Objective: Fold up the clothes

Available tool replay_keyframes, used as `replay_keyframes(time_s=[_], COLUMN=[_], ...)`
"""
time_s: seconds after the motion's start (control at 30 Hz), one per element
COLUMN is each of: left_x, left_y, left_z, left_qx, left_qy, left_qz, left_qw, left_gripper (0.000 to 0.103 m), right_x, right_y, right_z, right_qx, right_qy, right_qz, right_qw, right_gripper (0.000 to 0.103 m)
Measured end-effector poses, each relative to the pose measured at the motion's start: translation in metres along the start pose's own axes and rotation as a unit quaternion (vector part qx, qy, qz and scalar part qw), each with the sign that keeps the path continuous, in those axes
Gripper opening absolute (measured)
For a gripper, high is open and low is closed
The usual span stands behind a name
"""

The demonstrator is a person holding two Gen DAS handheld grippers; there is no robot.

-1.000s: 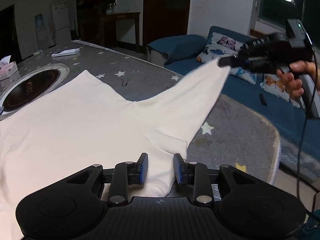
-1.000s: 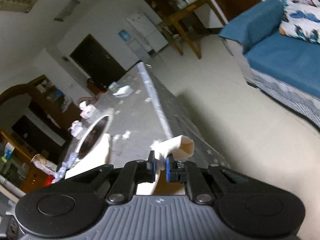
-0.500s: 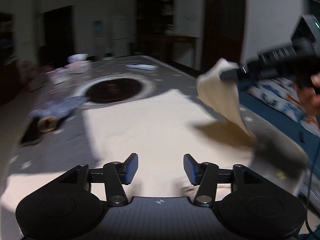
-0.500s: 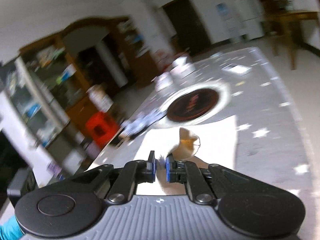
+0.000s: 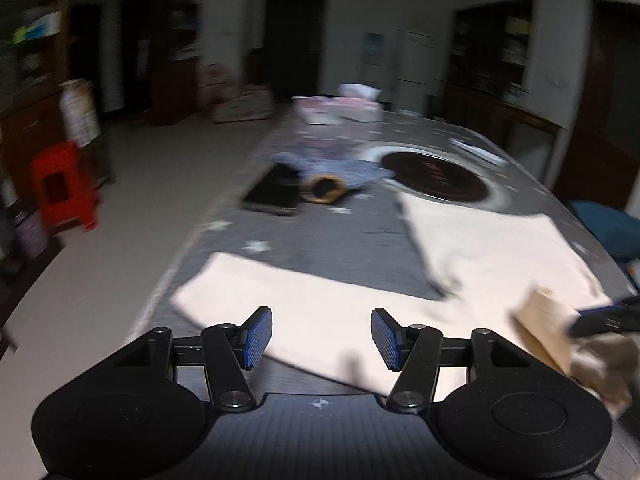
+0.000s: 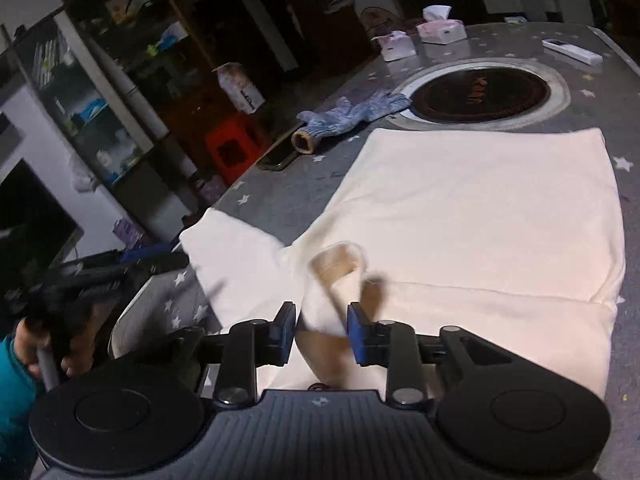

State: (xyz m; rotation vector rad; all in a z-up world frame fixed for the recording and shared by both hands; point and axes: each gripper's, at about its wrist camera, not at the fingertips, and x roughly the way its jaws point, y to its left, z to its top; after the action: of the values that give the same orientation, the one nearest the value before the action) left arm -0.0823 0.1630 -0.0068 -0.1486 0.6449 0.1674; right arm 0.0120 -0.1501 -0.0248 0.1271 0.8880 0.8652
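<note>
Cream cotton long-sleeved shirt (image 6: 472, 216) lies flat on the grey star-print table (image 6: 288, 188), its unfolded sleeve (image 5: 304, 312) running lower left just ahead of the left gripper (image 5: 322, 334), fingers wide apart; the right gripper (image 6: 322, 330), seemingly part-open, straddles the folded cuff (image 6: 336, 268)

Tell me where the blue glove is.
In the right wrist view, the blue glove lies upper centre on the table, between the black round inset and the phone.
</note>
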Motion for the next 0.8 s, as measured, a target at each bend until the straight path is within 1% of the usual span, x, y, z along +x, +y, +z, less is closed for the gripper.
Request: replay_keyframes(time_s=[0.13,0.23,0.33,0.43,0.57,0.6,0.67,0.8], left_x=[0.007,0.014,0.019,0.023,0.028,0.030,0.033,0.043], left_y=[0.025,0.039,0.047,0.051,0.056,0.057,0.059,0.062], left_z=[0.002,0.001,-0.001,-0.002,-0.004,-0.004,-0.003,0.000], left_qx=[-0.048,-0.070,-0.082,-0.092,-0.104,-0.106,-0.109,-0.119], left_qy=[0.005,0.014,0.021,0.025,0.028,0.029,0.032,0.034], left_qz=[0.036,0.056,0.066,0.072,0.084,0.085,0.087,0.090], left_qw=[0.9982,0.9959,0.9942,0.9929,0.9906,0.9903,0.9897,0.9882], left_gripper=[0.058,0.057,0.057,0.056,0.055,0.054,0.051,0.046], right_x=[-0.017,-0.013,0.004,0.023,0.042,0.045,0.045,0.035], right_y=[0.000,-0.006,0.001,0.014,0.031,0.033,0.036,0.038], right_z=[0.006,0.012,0.010,0.003,-0.008,-0.010,-0.012,-0.012], right_qx=[-0.007,0.017,-0.019,-0.064,-0.121,-0.128,-0.138,-0.138], right_qy=[-0.024,-0.028,-0.011,0.012,0.043,0.050,0.050,0.042], right_qz=[0.012,0.022,-0.012,-0.019,-0.035,-0.039,-0.045,-0.043], right_qw=[1.000,0.999,1.000,0.998,0.991,0.990,0.988,0.989], right_gripper=[0.028,0.028,0.026,0.024,0.024,0.024,0.024,0.024])
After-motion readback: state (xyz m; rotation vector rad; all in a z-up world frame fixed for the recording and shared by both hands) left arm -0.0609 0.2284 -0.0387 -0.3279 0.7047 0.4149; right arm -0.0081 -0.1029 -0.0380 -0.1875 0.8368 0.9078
